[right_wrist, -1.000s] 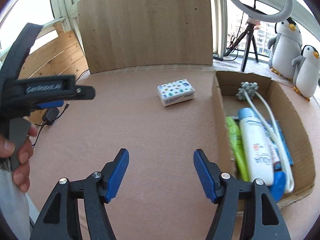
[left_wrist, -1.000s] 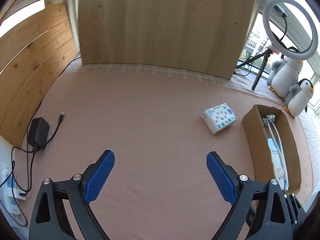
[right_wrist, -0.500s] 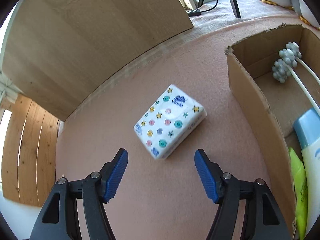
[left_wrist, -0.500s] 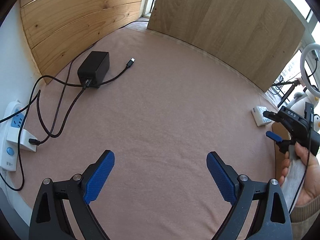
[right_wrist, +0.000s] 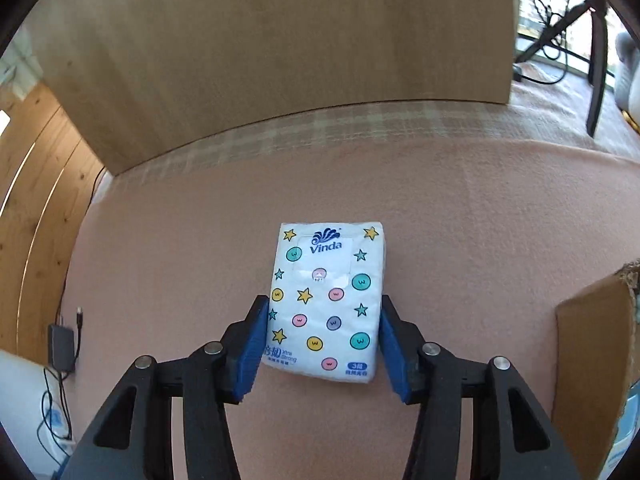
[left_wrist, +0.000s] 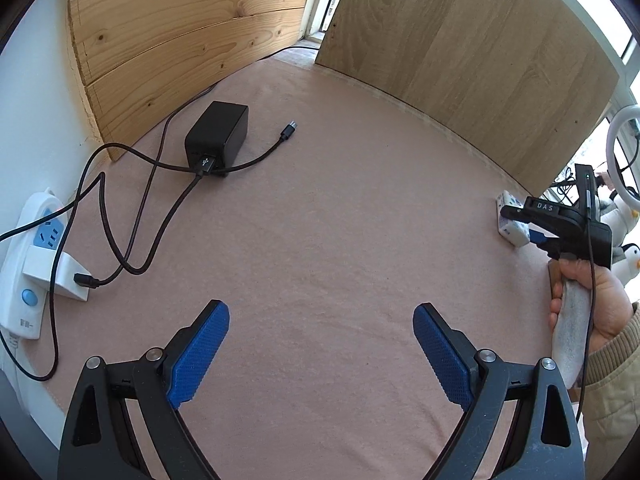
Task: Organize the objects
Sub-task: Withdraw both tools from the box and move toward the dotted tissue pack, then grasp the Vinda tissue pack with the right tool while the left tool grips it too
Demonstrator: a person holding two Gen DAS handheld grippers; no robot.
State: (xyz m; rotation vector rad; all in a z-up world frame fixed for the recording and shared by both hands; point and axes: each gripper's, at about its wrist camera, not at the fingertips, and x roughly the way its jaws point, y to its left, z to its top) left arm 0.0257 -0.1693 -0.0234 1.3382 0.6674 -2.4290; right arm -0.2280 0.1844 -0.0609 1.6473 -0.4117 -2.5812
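Half a second ago the right gripper (right_wrist: 322,340) hung above the tissue pack (right_wrist: 326,300) with its jaws well clear; now it has dropped over the pack, which lies flat on the pink-covered bench (right_wrist: 480,220) at centre frame, and its blue pads (right_wrist: 250,350) press both long sides, so I judge the grasp made and the lift toward the cardboard box (right_wrist: 592,360) at the right edge next. The left gripper (left_wrist: 320,354) hovers wide open over bare cloth at lower centre, holding nothing, the black charger (left_wrist: 216,134) well off at upper left.
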